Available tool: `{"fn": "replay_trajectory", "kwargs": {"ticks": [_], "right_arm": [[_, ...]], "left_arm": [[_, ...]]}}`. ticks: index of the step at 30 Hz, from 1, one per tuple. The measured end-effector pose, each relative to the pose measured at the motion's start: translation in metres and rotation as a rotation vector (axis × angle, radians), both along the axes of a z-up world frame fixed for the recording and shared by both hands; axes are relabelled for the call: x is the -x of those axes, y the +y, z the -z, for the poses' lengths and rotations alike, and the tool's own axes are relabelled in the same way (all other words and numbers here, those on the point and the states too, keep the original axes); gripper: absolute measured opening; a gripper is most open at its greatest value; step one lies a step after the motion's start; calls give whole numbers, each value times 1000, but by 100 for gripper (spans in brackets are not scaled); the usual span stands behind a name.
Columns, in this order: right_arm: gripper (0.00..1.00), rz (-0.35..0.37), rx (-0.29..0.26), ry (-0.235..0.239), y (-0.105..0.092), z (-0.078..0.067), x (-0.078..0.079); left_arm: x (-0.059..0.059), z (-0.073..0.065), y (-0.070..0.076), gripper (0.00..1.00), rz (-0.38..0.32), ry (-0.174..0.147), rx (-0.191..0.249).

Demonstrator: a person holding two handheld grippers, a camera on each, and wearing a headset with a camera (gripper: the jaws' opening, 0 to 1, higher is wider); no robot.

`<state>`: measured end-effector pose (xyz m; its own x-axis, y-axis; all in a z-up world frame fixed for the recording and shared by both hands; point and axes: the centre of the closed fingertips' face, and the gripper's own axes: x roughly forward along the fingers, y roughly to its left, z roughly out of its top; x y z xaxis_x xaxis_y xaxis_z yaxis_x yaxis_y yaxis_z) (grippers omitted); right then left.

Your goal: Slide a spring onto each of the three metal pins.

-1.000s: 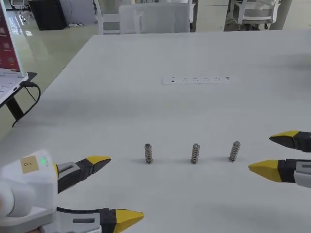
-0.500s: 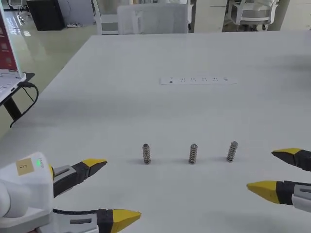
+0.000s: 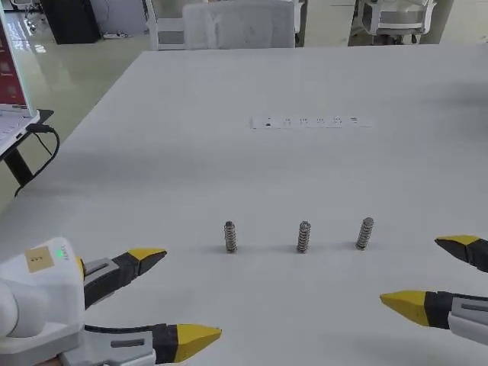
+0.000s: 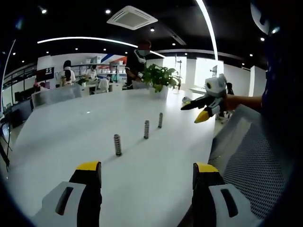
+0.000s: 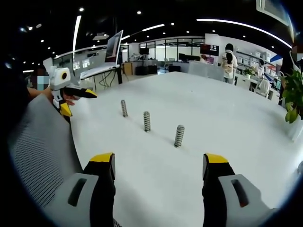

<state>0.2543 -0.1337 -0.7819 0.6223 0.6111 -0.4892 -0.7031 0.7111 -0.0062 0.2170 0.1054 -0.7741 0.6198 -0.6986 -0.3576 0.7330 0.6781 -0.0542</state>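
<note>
Three upright metal pins stand in a row on the white table, each with a spring around it: the left pin [image 3: 230, 236], the middle pin [image 3: 303, 236] and the right pin [image 3: 365, 233]. My left gripper [image 3: 174, 293] is at the bottom left, open and holding nothing. The right gripper [image 3: 431, 274] is at the bottom right, open and holding nothing too. In the left gripper view the pins [image 4: 146, 129] stand ahead of the left gripper [image 4: 147, 171]. In the right gripper view the pins [image 5: 147, 121] stand beyond the right gripper [image 5: 159, 162].
A white power strip [image 3: 309, 122] lies flat farther back on the table [image 3: 252, 168]. A laptop edge [image 3: 11, 114] sits on a stand off the table's left side. Chairs [image 3: 240, 24] line the far edge.
Both grippers have drawn back toward me from the pins, the right one down and slightly rightward. The pins and springs stay put.
</note>
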Motion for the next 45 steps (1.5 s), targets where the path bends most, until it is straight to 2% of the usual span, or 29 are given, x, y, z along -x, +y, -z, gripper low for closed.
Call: {"fn": "replay_trajectory", "kwargs": {"ticks": [4, 18, 36, 45], "right_arm": [[76, 9, -12, -5, 2, -1, 0], [78, 33, 2, -5, 4, 1, 0], [78, 7, 0, 7, 9, 4, 1], [78, 11, -9, 6, 9, 2, 1]], "left_arm": [[1, 0, -1, 75, 2, -2, -1], [1, -1, -2, 75, 1, -14, -4], [0, -1, 0, 75, -8, -14, -8], [2, 1, -2, 75, 4, -6, -24]]}}
